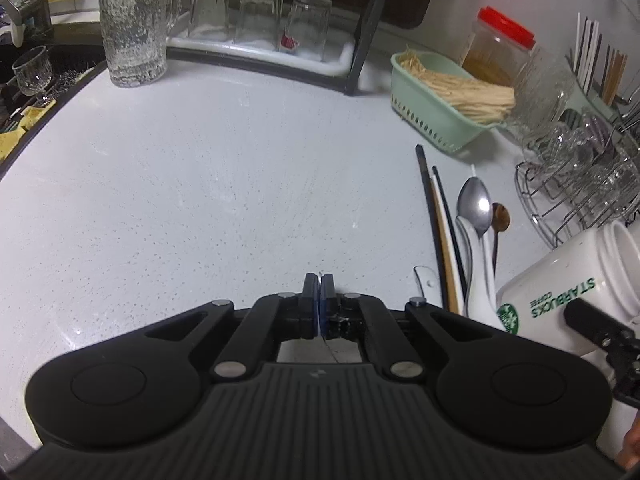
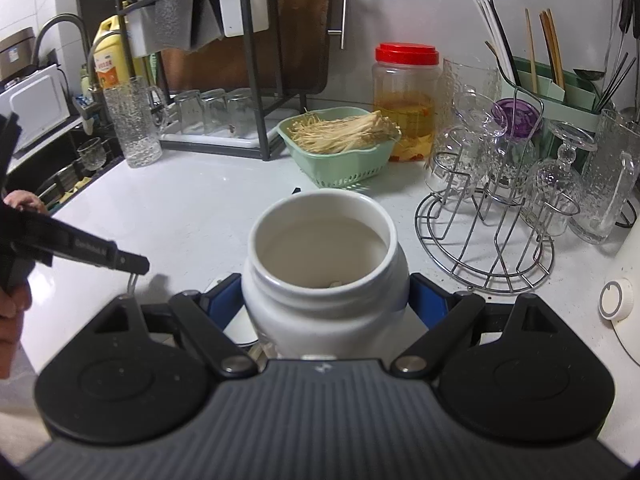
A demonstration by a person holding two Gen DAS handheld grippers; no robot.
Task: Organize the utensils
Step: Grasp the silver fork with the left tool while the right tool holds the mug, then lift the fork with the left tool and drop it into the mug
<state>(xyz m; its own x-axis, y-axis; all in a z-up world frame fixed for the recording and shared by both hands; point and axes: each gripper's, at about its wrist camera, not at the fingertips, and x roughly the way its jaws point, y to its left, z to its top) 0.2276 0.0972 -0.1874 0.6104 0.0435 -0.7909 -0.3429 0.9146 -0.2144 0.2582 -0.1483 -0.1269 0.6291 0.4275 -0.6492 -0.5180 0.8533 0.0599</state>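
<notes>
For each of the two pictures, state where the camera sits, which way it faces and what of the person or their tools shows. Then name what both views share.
Left wrist: sits on the left tool, facing down onto the white counter toward loose utensils; its shut jaws hold nothing, and the right tool shows at the edge.
Right wrist: sits on the right tool, facing the back wall; its jaws clamp the white Starbucks jar; a hand and the left tool show.
Shared: jar, green basket, red-lidded jar.

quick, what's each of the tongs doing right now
Left tongs: shut, nothing between them.
Right tongs: closed on the white Starbucks mug, tilted off the counter.
</notes>
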